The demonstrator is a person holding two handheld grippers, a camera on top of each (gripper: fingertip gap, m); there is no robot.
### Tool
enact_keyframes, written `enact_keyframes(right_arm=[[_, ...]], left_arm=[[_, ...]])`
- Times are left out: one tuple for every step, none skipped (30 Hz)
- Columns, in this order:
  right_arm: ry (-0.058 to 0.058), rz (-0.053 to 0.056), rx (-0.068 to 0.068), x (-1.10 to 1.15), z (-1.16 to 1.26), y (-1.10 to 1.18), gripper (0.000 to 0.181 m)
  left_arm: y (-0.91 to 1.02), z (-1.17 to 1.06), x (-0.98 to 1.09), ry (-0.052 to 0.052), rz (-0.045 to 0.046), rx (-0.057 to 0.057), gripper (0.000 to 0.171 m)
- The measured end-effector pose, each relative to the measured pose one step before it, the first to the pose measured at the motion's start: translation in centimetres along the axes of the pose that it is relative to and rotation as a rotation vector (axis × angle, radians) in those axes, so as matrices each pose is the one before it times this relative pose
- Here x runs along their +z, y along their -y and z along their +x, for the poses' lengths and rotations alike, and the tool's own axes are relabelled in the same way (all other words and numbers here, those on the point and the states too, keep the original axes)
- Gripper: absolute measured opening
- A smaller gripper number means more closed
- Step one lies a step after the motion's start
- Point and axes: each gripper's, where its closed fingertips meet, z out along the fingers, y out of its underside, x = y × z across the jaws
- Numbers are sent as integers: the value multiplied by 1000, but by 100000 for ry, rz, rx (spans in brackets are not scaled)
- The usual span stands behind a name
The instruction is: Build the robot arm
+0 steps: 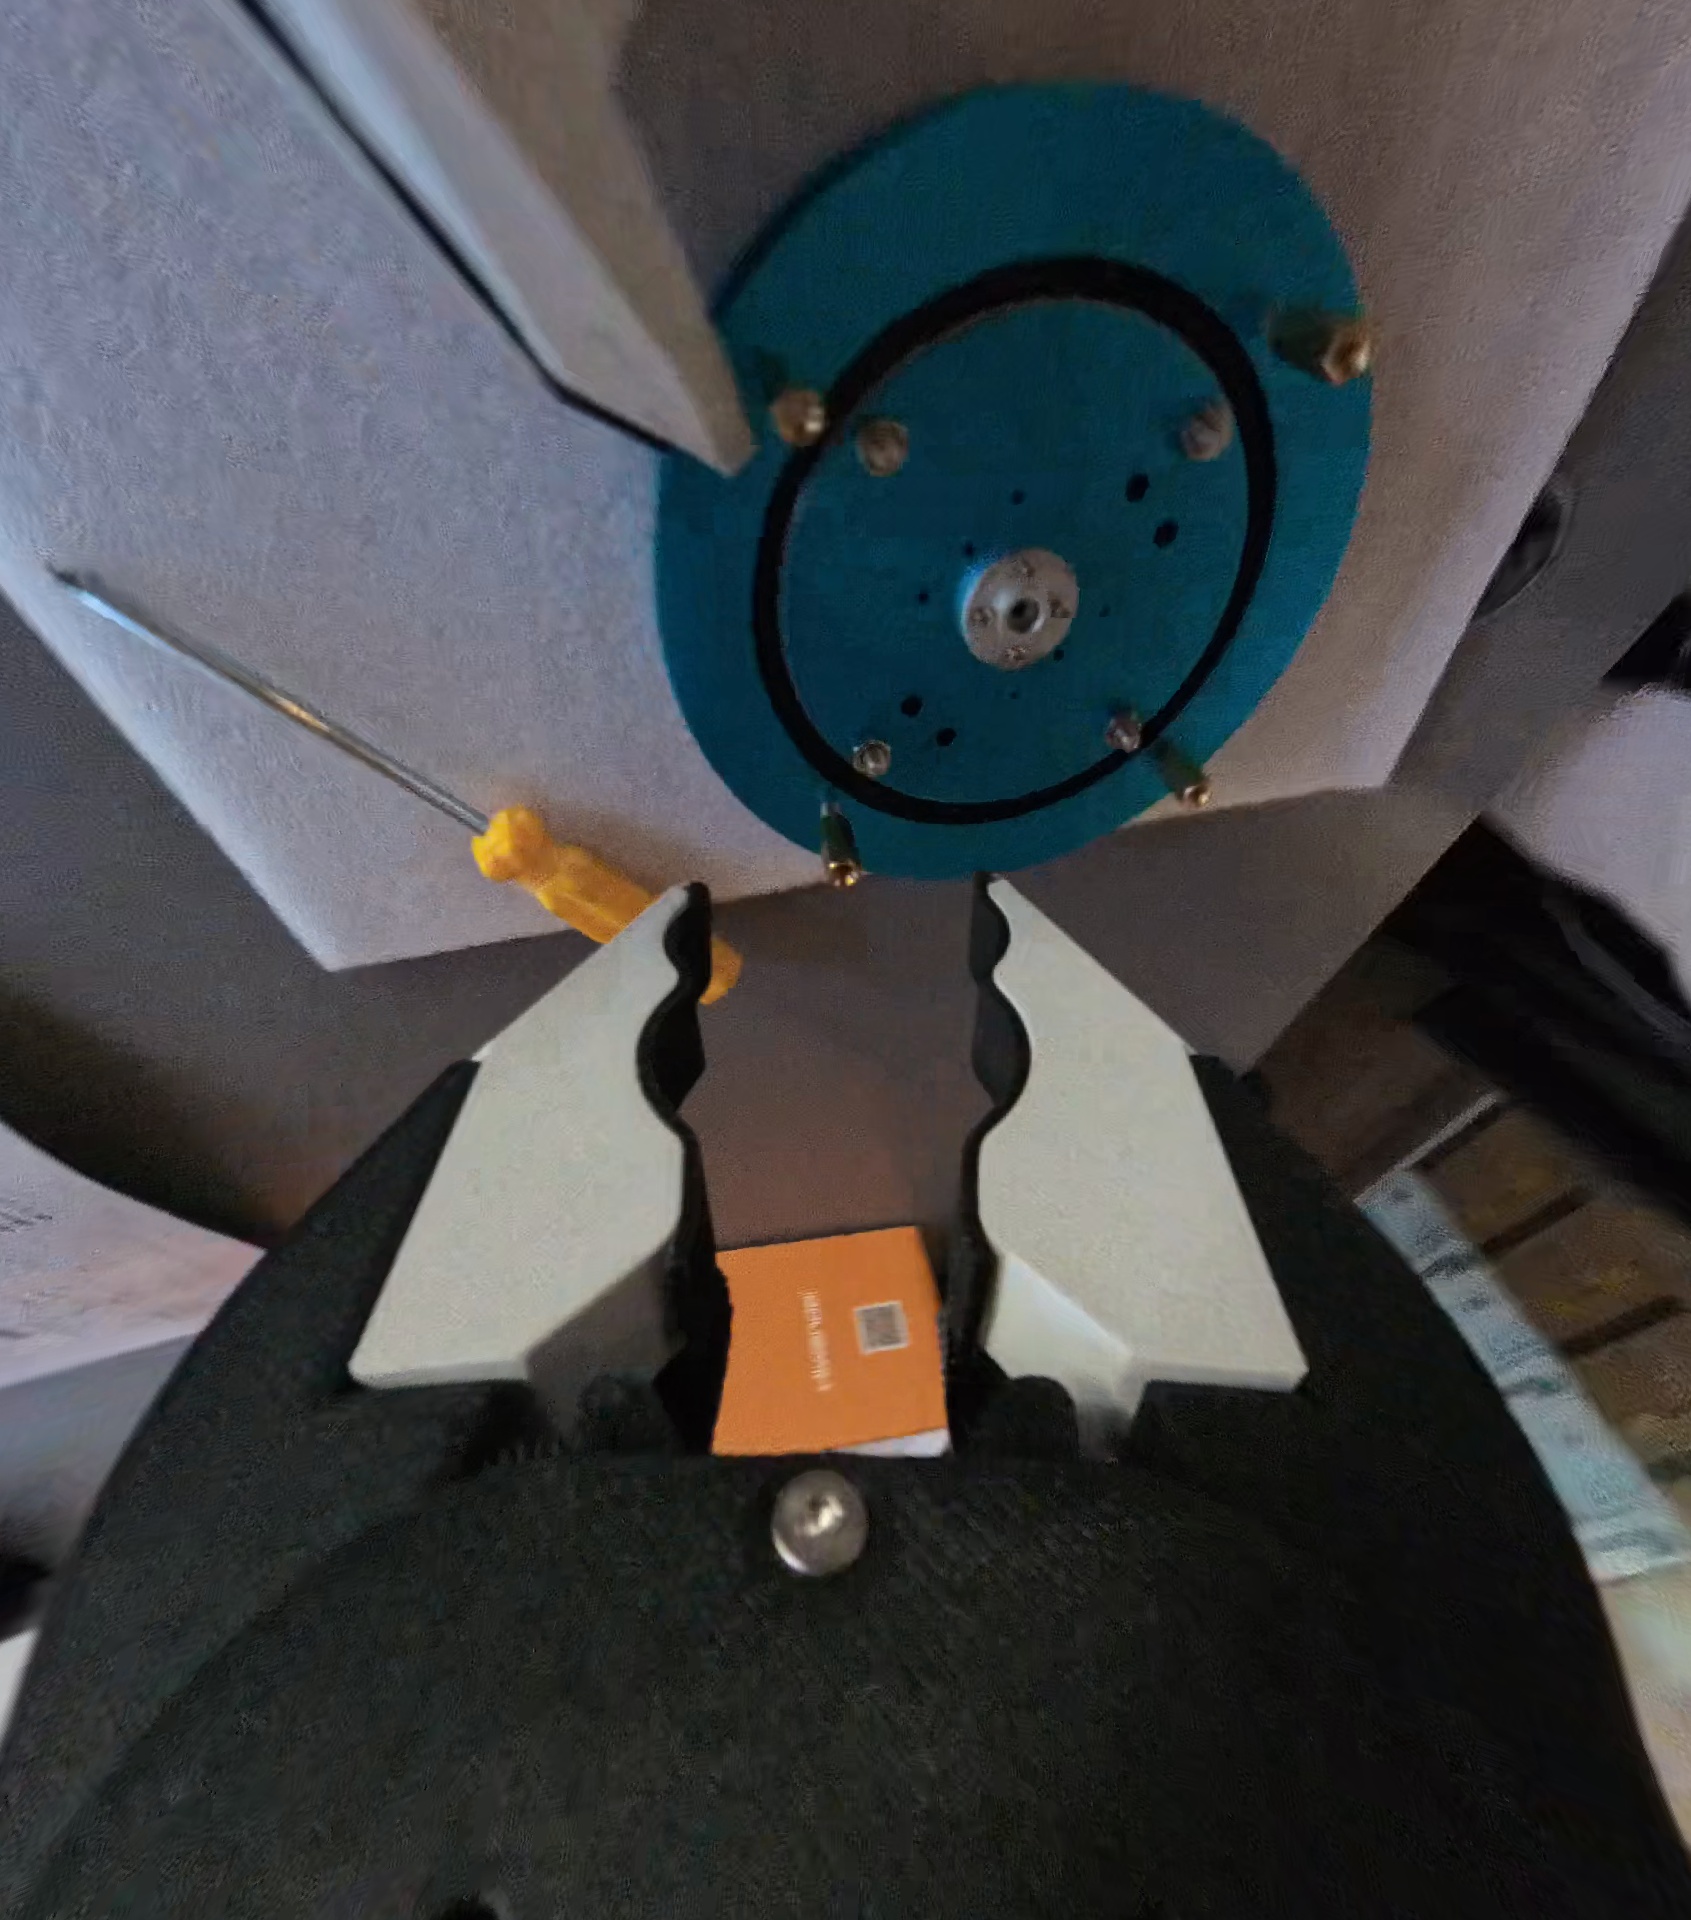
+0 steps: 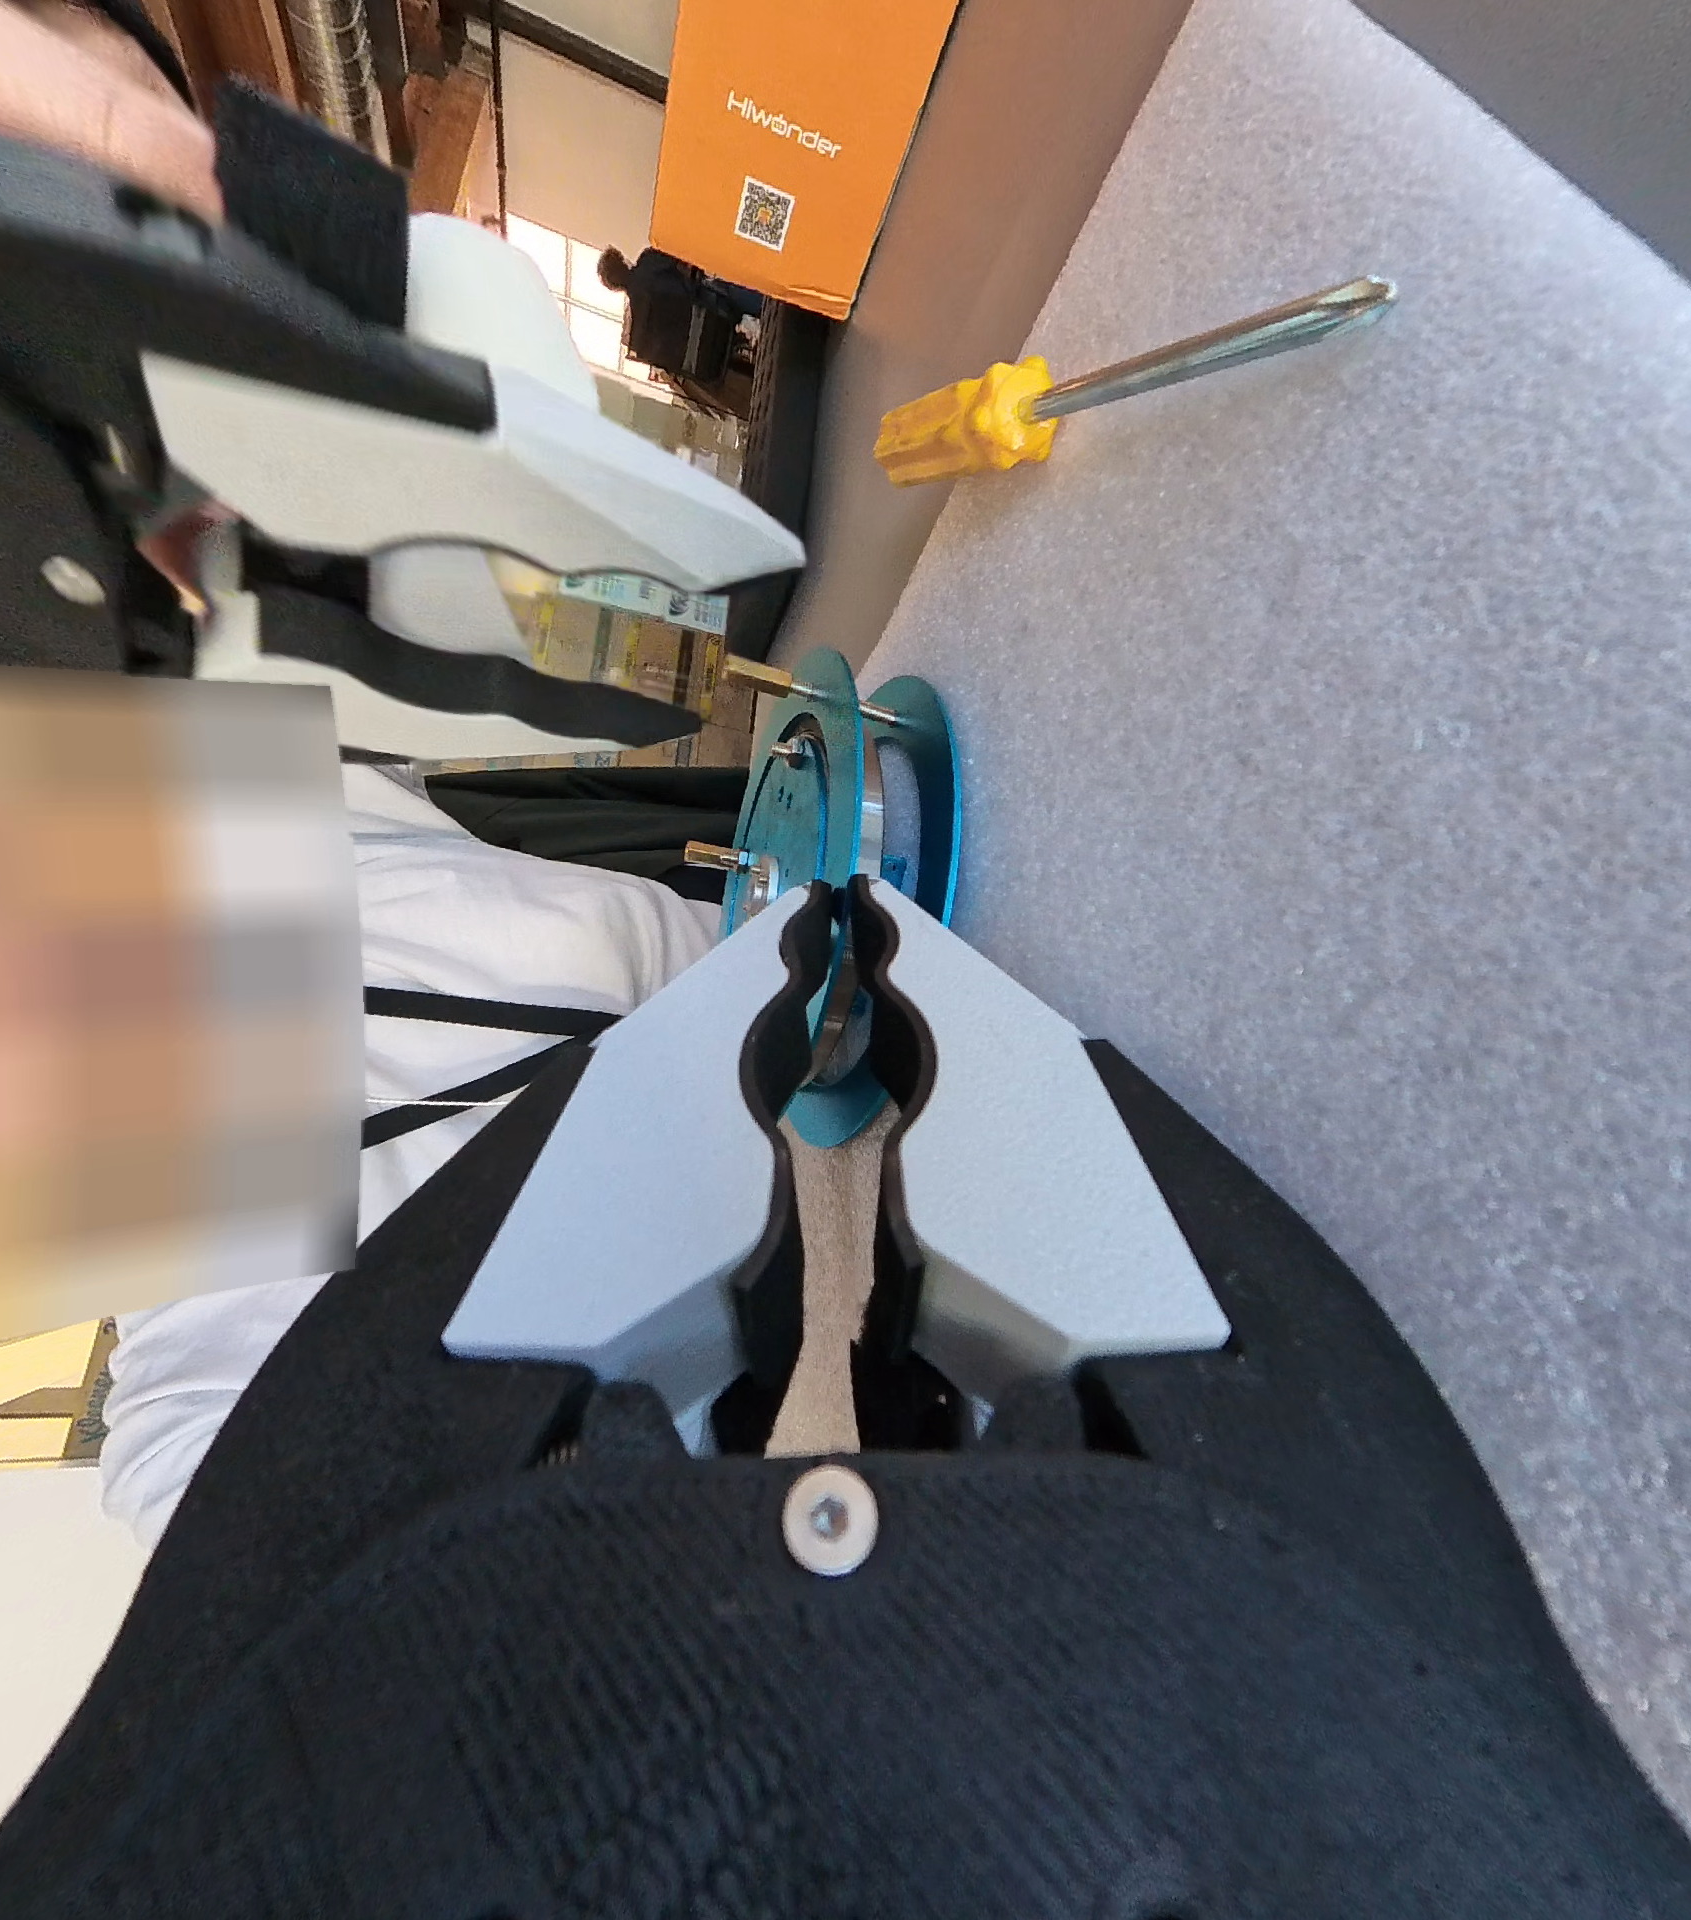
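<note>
disc assembly (image 1: 1012, 488) on foam sheet (image 1: 249, 416) | screwdriver (image 1: 550, 873) beside it

Teal blue disc (image 1: 1017, 499) ringed in black, brass-coloured standoffs (image 1: 1334, 348). Yellow screwdriver handle (image 2: 966, 436), silvery shaft. Pale grey speckled foam sheet (image 2: 1392, 831); orange box (image 2: 789, 145); white-and-black grippers.

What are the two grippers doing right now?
Left gripper: open, empty, near the blue disc.
Right gripper: shut on the blue disc's edge.
</note>
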Motion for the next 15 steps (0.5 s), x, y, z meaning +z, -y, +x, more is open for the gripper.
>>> enact_keyframes(right_arm=[[-7,29,-84,5,3,-5,2],[78,43,-121,-5,-15,-4,2],[81,31,-110,-7,-3,1,2],[44,4,-94,0,0,1,2],[50,-10,-44,-1,-4,-1,2],[17,28,-33,5,-3,-5,2],[-34,50,-61,-8,0,6,2],[11,79,-82,0,1,-1,2],[26,89,-93,0,0,0,2],[-3,47,-13,3,1,7,2],[-67,-65,37,3,-3,-2,2],[7,82,184,-3,9,11,2],[-175,-33,23,15,12,6,2],[-147,-94,138,9,13,3,2],[3,-7,107,1,1,-4,2]], left_arm=[[182,-4,-289,-5917,3413,-11331,45],[138,239,-156,-6872,2509,-10783,46],[-3,327,5,-6736,1329,-10218,38],[-100,335,155,-5942,516,-8966,34],[-192,165,257,-3971,-449,-7106,27],[-113,-66,276,-1509,-79,-4736,20],[81,-229,254,576,690,-2187,16],[164,-250,198,1657,1163,-788,6],[123,-165,147,1547,938,-700,5],[-16,-26,75,764,-285,-985,5],[-33,-18,-7,986,-894,263,5],[-9,-150,-23,2318,-1222,3166,4],[-85,-133,7,3387,-2056,6514,4],[-99,-145,0,4672,-2664,10276,4],[-91,-192,22,6045,-2928,13534,4]])
